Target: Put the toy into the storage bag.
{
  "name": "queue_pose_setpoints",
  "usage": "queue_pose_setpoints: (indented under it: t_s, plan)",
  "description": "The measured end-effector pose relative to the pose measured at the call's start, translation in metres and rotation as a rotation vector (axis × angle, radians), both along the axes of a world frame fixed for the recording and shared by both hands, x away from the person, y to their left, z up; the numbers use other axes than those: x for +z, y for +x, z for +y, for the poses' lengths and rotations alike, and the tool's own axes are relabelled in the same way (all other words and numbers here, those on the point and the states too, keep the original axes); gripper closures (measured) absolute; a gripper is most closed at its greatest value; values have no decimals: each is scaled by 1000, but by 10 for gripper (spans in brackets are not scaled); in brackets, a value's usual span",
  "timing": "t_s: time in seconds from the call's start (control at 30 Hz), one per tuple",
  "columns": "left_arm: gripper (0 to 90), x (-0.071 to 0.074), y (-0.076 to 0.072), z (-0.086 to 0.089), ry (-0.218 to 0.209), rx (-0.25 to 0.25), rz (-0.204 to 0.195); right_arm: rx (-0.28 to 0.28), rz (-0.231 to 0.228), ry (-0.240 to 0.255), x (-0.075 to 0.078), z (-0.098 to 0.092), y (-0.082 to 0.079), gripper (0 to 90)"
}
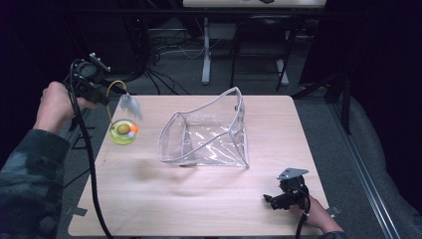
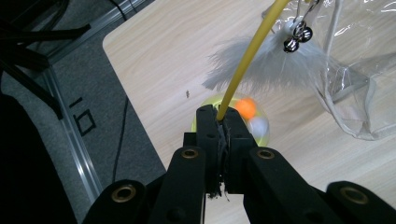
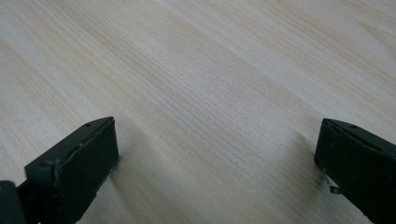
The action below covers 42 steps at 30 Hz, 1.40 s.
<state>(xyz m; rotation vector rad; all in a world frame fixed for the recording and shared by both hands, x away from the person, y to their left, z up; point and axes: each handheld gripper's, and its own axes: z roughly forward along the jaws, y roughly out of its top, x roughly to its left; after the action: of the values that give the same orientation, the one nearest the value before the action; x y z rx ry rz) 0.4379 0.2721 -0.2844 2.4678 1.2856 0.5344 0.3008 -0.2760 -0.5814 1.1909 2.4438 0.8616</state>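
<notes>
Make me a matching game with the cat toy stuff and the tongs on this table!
Things:
1. yellow wand
2. clear plastic bag
3. right tongs
4. white feather

States:
A. lying open in the middle of the table
B. wide open, with nothing in them
C. pinched in the shut left tongs
D. dangling beside two small bells, above the green dish of balls

Pairs: 1-C, 2-A, 3-B, 4-D
</notes>
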Motion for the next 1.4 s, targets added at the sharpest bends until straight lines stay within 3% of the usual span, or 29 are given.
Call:
queue_pose_setpoints:
  t_s: [0.67, 1.4]
  plan:
    - [885, 36, 2, -16, 9, -31, -52, 10, 4, -9, 0, 0, 0, 0]
    - [885, 64, 1, -38, 25, -87, -86, 14, 3, -2, 0, 0, 0, 0]
